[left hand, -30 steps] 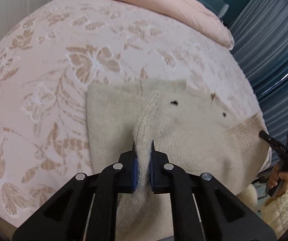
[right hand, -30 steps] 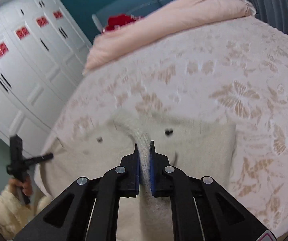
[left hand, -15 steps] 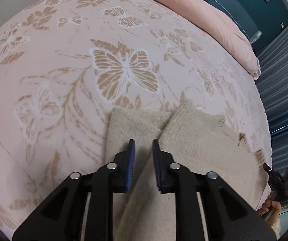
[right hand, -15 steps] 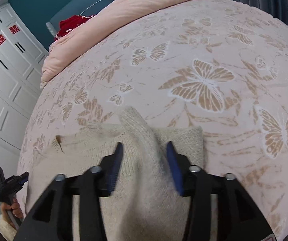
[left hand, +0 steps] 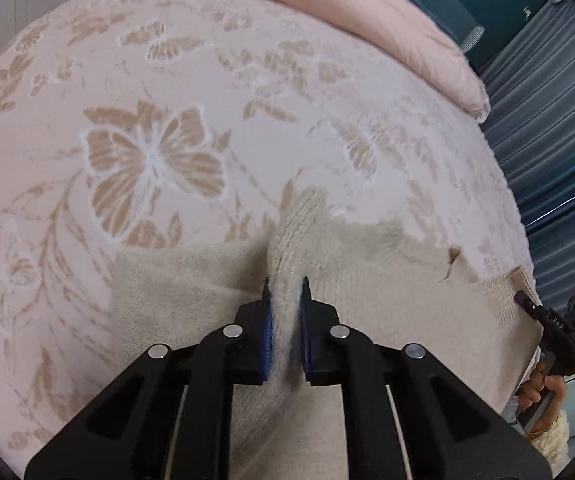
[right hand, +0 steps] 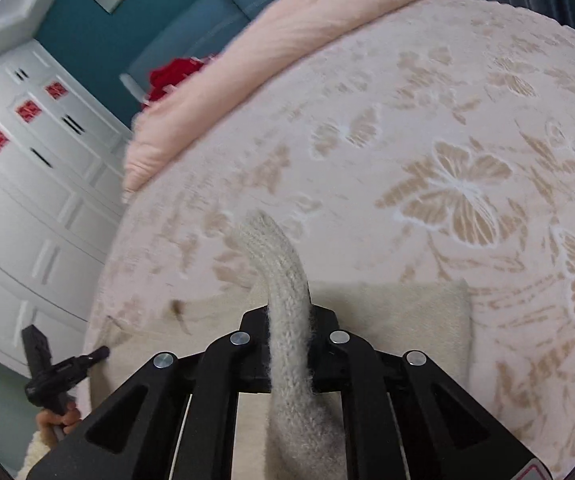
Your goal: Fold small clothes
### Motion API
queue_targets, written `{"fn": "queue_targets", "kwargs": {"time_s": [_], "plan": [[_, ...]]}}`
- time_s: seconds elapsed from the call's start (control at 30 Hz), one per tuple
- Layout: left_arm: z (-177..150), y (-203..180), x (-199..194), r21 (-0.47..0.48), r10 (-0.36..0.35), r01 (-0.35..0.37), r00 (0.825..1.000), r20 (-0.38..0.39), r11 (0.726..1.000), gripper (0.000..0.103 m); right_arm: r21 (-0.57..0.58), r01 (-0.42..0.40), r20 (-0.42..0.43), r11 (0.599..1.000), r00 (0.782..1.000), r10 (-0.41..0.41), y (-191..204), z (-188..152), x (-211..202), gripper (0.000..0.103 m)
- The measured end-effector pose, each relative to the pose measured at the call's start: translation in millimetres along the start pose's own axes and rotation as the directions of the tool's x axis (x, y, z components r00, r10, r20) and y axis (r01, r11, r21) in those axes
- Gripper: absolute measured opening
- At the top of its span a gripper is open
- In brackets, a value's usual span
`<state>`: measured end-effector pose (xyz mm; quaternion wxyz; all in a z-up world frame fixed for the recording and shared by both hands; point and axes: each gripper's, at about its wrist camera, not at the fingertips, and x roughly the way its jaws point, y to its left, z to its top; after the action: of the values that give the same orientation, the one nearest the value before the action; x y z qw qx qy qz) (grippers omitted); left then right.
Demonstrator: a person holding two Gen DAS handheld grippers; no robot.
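A beige knit sweater (left hand: 387, 288) lies flat on the bed, with its ribbed hem at the right in the left wrist view. My left gripper (left hand: 285, 284) is closing, and its blue pads press a raised ridge of the knit between them. In the right wrist view the same sweater (right hand: 399, 312) fills the foreground. My right gripper (right hand: 289, 312) is closing too and pinches a thick fold that arches up ahead of the jaws. Each view shows the other hand-held gripper, held by a hand, at the sweater's far edge.
The bed wears a pink cover with beige butterflies (left hand: 155, 168). A pink duvet (right hand: 287, 52) lies rolled along the far side. White wardrobe doors (right hand: 27, 184) stand to the left of the bed and blue-grey curtains (left hand: 547, 100) to the right.
A second ago both grippers pinched the sweater with its dark buttons showing. Both then let go, moved along the folded garment, and now pinch it again; the buttons are hidden.
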<state>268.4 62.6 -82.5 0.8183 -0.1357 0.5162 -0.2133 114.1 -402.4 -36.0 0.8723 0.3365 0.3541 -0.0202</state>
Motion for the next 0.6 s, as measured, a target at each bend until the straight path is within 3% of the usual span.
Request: {"fn": "queue_targets", "kwargs": {"time_s": [0.07,0.13,0.2,0.27,0.33,0.37,0.43,0.5,0.53,0.57,0.6], "plan": [[8.5,-4.3,-31.1,0.002,-0.007,0.007,0.997,0.083,1.0,0.01,-0.012,-0.029,0.047,1.0,0.998,0.029,9.4,10.4,-12.8,0.008],[18.0,-0.2,-43.7,-0.007,0.042,-0.042,0.992,0.122,0.999,0.01,-0.019,0.031,0.036,0.999,0.999,-0.03,3.7,16.8,0.6,0.008],[22.6,8.5,-27.1,0.004,0.119,-0.12,0.988,0.094,0.993,0.01,-0.029,0.161,-0.076,0.987,0.984,-0.163,-19.5,11.5,43.0,0.009],[16.7,22.9,10.8,0.0,0.18,-0.18,0.984,-0.008,0.984,0.01,0.007,0.271,-0.216,0.963,0.94,-0.263,-50.2,-1.3,83.0,0.01],[3.4,37.2,39.0,0.0,0.22,-0.221,0.972,-0.083,0.975,0.01,0.063,0.245,-0.17,0.967,0.958,-0.232,-56.6,-1.1,75.8,0.016],[-1.0,37.5,39.4,0.003,0.224,-0.224,0.973,-0.058,0.974,0.012,0.072,0.26,-0.139,0.963,0.959,-0.248,-53.3,1.7,65.6,0.028],[-2.8,32.9,25.8,-0.01,0.224,-0.224,0.974,-0.024,0.975,0.016,0.03,0.321,-0.059,0.946,0.946,-0.319,-38.6,4.3,38.7,0.035],[-6.2,24.7,3.9,-0.027,0.239,-0.239,0.971,0.002,0.971,0.03,-0.042,0.339,0.024,0.94,0.941,-0.339,-15.0,-2.9,7.9,0.04],[-9.8,17.6,-10.3,-0.023,0.255,-0.255,0.966,0.037,0.967,0.036,-0.076,0.301,0.036,0.95,0.953,-0.3,-2.6,-10.7,-2.8,0.04],[-16.1,8.8,-24.8,-0.021,0.255,-0.254,0.964,0.08,0.967,0.049,-0.11,0.253,0.02,0.961,0.967,-0.252,11.9,-21.1,-8.2,0.04],[-23.4,-0.6,-36.8,-0.018,0.23,-0.23,0.966,0.116,0.973,0.058,-0.142,0.207,-0.009,0.968,0.978,-0.211,27.4,-35.1,-9.6,0.04]]}}
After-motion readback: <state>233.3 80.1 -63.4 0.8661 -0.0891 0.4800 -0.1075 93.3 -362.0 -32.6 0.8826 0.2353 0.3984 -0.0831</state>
